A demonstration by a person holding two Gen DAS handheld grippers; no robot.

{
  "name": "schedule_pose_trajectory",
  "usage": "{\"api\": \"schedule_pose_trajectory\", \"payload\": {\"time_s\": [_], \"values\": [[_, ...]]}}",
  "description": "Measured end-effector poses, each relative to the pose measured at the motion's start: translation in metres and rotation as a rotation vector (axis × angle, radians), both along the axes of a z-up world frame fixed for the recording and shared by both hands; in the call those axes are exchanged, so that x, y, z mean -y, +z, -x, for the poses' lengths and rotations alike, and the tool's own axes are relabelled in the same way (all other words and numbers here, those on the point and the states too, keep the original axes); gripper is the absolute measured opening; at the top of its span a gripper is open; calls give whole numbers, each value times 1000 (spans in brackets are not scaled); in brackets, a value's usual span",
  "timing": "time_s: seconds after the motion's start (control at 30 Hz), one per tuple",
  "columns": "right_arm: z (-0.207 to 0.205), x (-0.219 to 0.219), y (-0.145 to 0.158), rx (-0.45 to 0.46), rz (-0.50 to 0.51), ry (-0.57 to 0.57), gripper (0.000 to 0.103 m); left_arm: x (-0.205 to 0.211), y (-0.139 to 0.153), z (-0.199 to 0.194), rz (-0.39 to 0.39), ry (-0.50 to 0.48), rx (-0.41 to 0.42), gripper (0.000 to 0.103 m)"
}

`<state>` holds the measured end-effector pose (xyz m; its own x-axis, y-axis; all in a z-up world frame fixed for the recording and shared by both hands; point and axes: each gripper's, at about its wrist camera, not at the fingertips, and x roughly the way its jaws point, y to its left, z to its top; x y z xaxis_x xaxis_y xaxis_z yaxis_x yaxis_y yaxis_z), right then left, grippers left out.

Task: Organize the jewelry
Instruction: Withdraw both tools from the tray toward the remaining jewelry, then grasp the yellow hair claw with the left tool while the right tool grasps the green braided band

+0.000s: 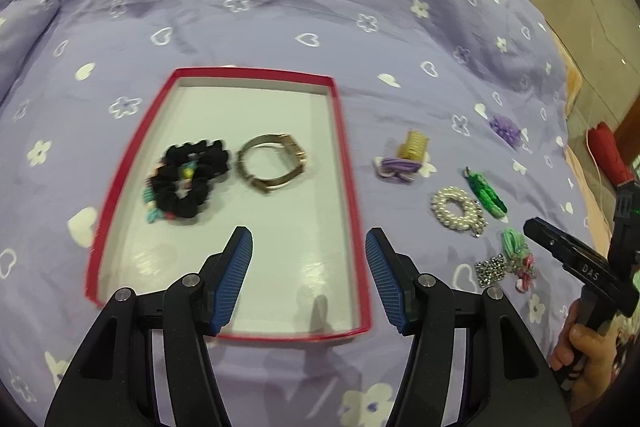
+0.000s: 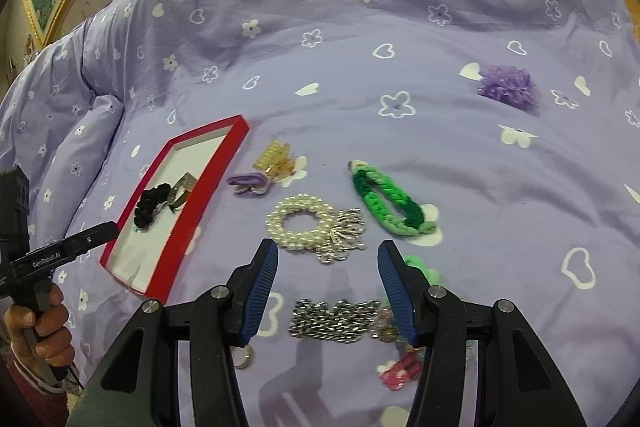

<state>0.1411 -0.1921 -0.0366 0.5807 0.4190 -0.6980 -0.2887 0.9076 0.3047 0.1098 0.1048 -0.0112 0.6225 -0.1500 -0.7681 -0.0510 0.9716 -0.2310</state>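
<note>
Both the left gripper (image 1: 309, 247) and the right gripper (image 2: 327, 261) are held wide apart, empty. The pearl bracelet (image 2: 302, 223) lies just right of the red tray (image 2: 182, 227). It is judged light, slippery and stretchy, best pinched across its beaded band.

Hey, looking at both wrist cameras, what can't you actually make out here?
- Right wrist view: the pink piece and small ring are partly hidden behind the right gripper.
- Left wrist view: motion blur smears the colored bits on the black scrunchie in the red tray.
- Right wrist view: the watch is too small to read.
</note>
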Motion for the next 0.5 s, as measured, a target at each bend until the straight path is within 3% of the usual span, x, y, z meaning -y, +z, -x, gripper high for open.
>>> {"api": "schedule_pose_trajectory", "payload": {"time_s": [0.23,0.5], "values": [[-12,12,-5,-10,14,-11,54,30,-1,-21,-63,-95,0,61],[-32,14,-11,-15,62,2,54,54,-5,-50,-82,-149,-15,61]]}}
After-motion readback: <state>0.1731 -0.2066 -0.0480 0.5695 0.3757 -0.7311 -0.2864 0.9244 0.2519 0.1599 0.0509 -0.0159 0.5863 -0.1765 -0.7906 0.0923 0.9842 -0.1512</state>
